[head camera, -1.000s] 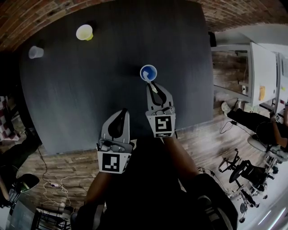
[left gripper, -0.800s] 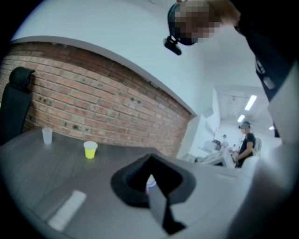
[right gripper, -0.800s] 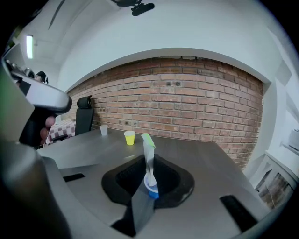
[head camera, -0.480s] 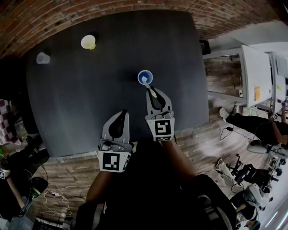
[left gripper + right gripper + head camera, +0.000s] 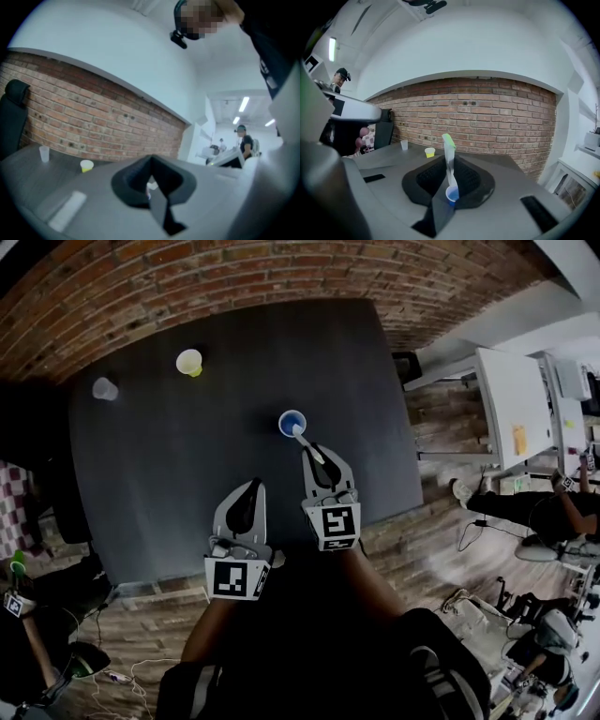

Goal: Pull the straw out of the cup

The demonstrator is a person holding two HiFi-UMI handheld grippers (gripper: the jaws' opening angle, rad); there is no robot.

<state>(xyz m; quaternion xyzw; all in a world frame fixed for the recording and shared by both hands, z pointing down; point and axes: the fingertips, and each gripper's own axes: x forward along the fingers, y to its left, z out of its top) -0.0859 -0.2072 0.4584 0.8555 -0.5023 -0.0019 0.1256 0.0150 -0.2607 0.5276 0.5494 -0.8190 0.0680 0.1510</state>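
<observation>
Starting on the left, the left gripper (image 5: 250,491) hung over the near part of the worktop (image 5: 150,484), jaws together with nothing in them, same spot as a second before and forearm pointing straight ahead. Moving right, the blue cup (image 5: 292,423) sat mid-worktop, and more of the straw (image 5: 302,438) showed between its rim and the right gripper (image 5: 315,455) than a moment earlier. I'd say the pull was underway but the lower end hadn't cleared the cup yet. That right gripper was clamped on the straw partway up, arm reached further forward than the left.
</observation>
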